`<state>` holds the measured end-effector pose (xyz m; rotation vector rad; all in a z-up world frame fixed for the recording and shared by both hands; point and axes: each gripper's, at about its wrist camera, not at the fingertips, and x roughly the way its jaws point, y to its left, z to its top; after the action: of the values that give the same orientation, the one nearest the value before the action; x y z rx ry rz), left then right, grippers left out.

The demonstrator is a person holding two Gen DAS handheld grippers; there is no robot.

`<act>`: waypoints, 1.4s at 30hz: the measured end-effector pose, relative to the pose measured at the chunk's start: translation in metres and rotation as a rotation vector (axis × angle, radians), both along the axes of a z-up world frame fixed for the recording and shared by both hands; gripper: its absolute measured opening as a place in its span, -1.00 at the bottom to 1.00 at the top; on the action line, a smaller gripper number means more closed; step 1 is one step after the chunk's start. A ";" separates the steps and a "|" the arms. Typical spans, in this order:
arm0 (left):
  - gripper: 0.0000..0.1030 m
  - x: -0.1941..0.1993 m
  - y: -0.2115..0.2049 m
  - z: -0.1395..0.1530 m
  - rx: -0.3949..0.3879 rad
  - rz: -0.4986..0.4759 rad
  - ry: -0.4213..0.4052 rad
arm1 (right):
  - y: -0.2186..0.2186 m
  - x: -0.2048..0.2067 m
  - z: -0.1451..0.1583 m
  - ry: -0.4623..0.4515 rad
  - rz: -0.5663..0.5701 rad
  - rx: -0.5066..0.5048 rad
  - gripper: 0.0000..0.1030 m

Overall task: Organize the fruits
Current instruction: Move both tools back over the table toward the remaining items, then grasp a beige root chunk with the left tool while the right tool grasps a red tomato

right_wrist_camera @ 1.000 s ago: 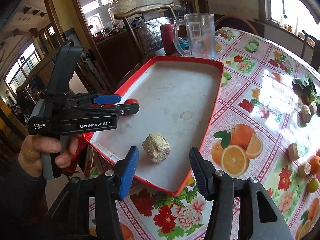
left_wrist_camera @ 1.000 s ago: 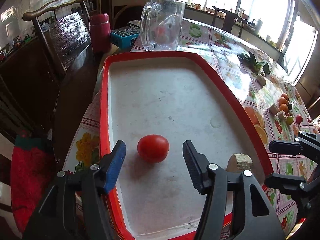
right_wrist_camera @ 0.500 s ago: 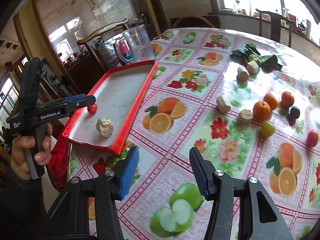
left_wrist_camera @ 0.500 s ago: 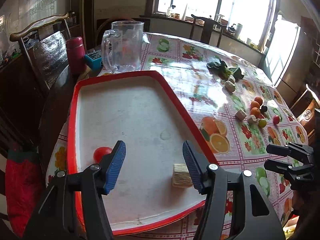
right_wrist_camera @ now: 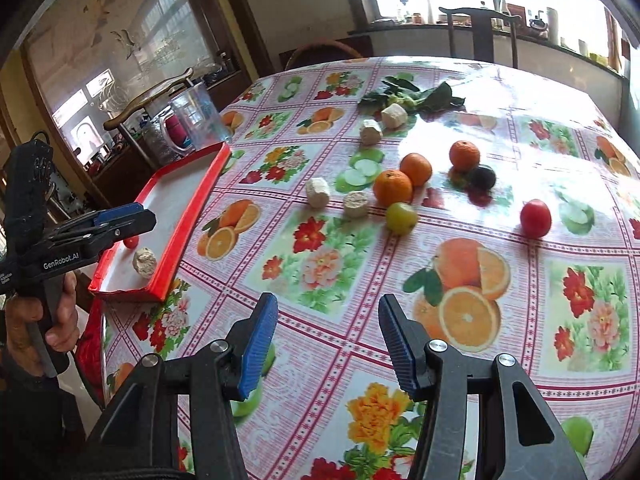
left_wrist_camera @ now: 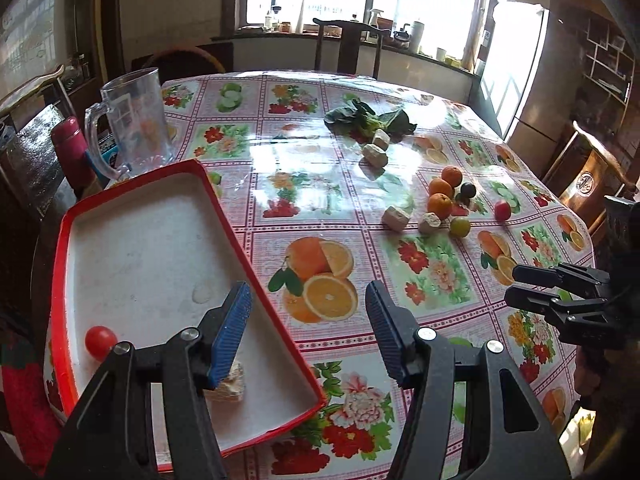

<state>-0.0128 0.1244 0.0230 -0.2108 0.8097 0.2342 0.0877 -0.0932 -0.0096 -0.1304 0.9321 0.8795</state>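
Observation:
A red-rimmed white tray (left_wrist_camera: 224, 204) (right_wrist_camera: 188, 216) lies at the table's left edge, holding a small red tomato (left_wrist_camera: 100, 342) (right_wrist_camera: 131, 242) and a beige chunk (left_wrist_camera: 230, 384) (right_wrist_camera: 145, 263). On the cloth lie three oranges (right_wrist_camera: 393, 187) (left_wrist_camera: 439, 205), a green fruit (right_wrist_camera: 401, 218), a dark fruit (right_wrist_camera: 482, 177), a red fruit (right_wrist_camera: 535, 218) (left_wrist_camera: 502, 211) and several beige chunks (right_wrist_camera: 318, 193). My left gripper (left_wrist_camera: 308, 332) is open and empty above the tray's right rim. My right gripper (right_wrist_camera: 328, 344) is open and empty over the near cloth, short of the fruit.
A clear glass mug (left_wrist_camera: 136, 120) stands behind the tray beside a red flask (left_wrist_camera: 74, 148). Green leaves (right_wrist_camera: 416, 96) lie at the far side. Wooden chairs (left_wrist_camera: 344, 40) surround the table. The right gripper shows in the left wrist view (left_wrist_camera: 560, 292).
Both grippers have drawn back and swung right, away from the tray toward the loose fruit. The tomato and chunk stay in the tray. Both stay open.

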 end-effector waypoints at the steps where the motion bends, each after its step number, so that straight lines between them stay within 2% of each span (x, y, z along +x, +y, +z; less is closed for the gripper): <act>1: 0.13 0.005 -0.004 -0.001 0.000 -0.013 0.006 | -0.004 0.004 -0.001 -0.006 -0.016 -0.008 0.04; 7: 0.13 0.035 -0.031 -0.010 0.007 -0.094 0.046 | -0.025 0.029 -0.007 -0.040 -0.091 -0.064 -0.04; 16: 0.13 0.090 -0.043 -0.027 0.018 -0.137 0.105 | -0.044 0.082 -0.013 -0.113 -0.200 -0.173 -0.08; 23: 0.13 0.135 -0.042 -0.043 0.019 -0.143 0.148 | -0.052 0.125 -0.028 -0.089 -0.246 -0.206 -0.17; 31: 0.13 0.165 -0.050 -0.063 0.036 -0.165 0.191 | -0.044 0.144 -0.037 -0.084 -0.235 -0.198 -0.32; 33: 0.05 0.166 -0.053 -0.065 0.052 -0.167 0.181 | -0.041 0.148 -0.037 -0.085 -0.230 -0.194 -0.38; 35: -0.18 0.165 -0.055 -0.065 0.053 -0.178 0.164 | -0.039 0.148 -0.037 -0.097 -0.227 -0.203 -0.38; 36: -0.42 0.165 -0.056 -0.064 0.055 -0.181 0.162 | -0.038 0.147 -0.037 -0.099 -0.227 -0.207 -0.39; 42: -0.41 0.157 -0.055 -0.055 0.027 -0.197 0.134 | -0.037 0.126 -0.025 -0.088 -0.201 -0.152 -0.39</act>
<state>0.1441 0.0696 -0.0316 -0.0896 0.9537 0.0741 0.2138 -0.1306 -0.0343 -0.2008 0.9126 0.6122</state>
